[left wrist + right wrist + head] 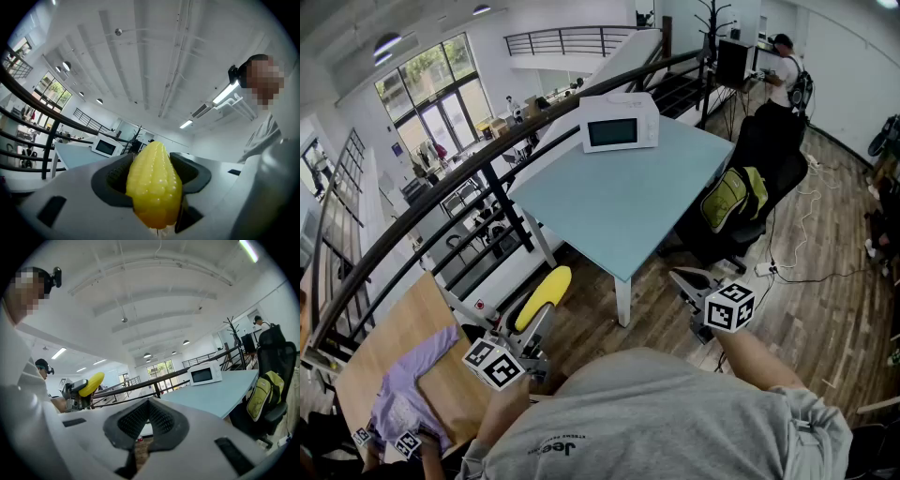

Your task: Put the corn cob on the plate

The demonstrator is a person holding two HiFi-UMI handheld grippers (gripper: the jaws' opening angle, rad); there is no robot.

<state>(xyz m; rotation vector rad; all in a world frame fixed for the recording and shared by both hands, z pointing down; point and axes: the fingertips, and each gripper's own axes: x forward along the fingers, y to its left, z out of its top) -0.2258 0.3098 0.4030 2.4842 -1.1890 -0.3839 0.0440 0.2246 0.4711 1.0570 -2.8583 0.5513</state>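
Note:
A yellow corn cob (154, 187) sits lengthwise between the dark pads of my left gripper (152, 164), which is shut on it. In the head view the corn cob (542, 295) sticks out ahead of the left gripper (534, 319), held in the air over the floor beside a wooden table. The right gripper view shows the same corn cob (91, 383) off to the left. My right gripper (149, 420) is shut with nothing between its pads; in the head view the right gripper (686, 281) hangs at the right. No plate shows in any view.
A light-blue table (628, 197) with a white microwave (619, 122) stands ahead. A black chair with a green backpack (733, 197) is at its right. A black railing (487, 169) runs across the left. A purple cloth (412, 394) lies on the wooden table (394, 328).

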